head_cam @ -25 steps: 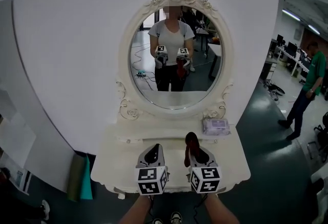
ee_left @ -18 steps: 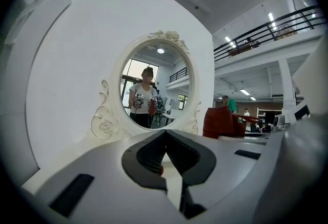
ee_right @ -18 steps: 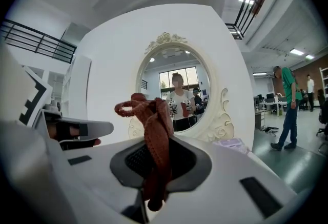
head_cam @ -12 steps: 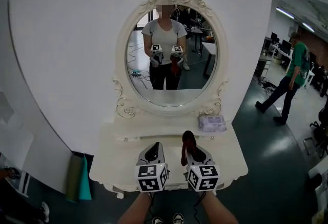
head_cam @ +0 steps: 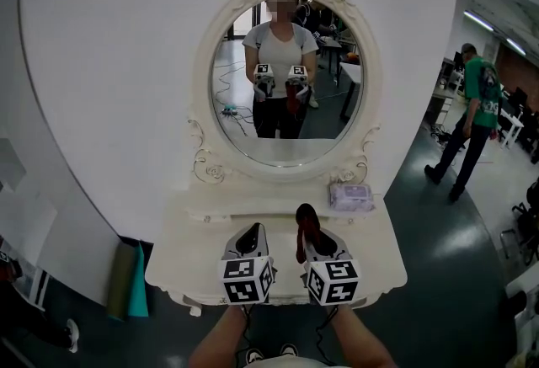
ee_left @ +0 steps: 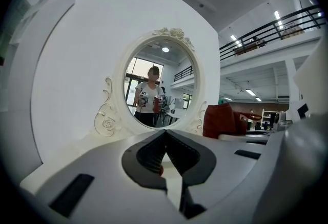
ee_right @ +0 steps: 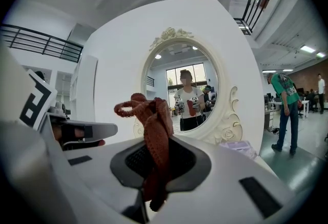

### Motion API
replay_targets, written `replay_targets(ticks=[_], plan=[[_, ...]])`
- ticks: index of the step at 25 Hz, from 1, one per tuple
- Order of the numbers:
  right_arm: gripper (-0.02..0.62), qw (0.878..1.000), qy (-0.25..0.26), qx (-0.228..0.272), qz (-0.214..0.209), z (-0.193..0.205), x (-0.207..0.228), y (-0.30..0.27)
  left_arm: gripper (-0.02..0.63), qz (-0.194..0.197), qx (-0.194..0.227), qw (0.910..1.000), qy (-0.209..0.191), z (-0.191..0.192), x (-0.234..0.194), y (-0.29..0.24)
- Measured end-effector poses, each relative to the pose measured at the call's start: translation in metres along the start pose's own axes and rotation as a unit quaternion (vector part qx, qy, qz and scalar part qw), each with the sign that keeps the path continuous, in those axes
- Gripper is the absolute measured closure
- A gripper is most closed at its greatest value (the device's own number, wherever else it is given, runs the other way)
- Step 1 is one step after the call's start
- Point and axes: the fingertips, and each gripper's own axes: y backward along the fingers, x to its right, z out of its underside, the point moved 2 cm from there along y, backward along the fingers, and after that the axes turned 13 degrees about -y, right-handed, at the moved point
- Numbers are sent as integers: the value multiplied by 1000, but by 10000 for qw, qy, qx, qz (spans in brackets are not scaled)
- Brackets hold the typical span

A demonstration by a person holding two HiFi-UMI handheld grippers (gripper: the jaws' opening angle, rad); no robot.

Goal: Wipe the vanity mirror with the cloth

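The oval vanity mirror (head_cam: 286, 80) in its carved cream frame stands upright at the back of the white vanity table (head_cam: 185, 261) and reflects the person and both grippers. My right gripper (head_cam: 306, 233) is shut on a rust-red knitted cloth (head_cam: 304, 227), whose end sticks up above the jaws. In the right gripper view the cloth (ee_right: 155, 128) rises between the jaws, with the mirror (ee_right: 187, 89) well ahead and apart from it. My left gripper (head_cam: 252, 232) hovers beside it over the table, shut and holding nothing. The left gripper view shows the mirror (ee_left: 160, 87) beyond.
A pale pack of wipes (head_cam: 351, 196) lies on the table's right rear corner below the mirror frame. A person in a green shirt (head_cam: 468, 109) walks on the dark floor at the right. A teal and olive panel (head_cam: 128, 290) leans by the wall at the lower left.
Both grippers keep their place over the table. The view has shifted a little. The person in green has walked nearer along the right side.
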Motion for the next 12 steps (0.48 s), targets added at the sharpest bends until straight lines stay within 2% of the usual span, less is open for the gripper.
replay_targets(ticks=[12], plan=[[538,10000,-61,8,0,-1,12,4,600,8,-16,10000,-14,0,7,-8]])
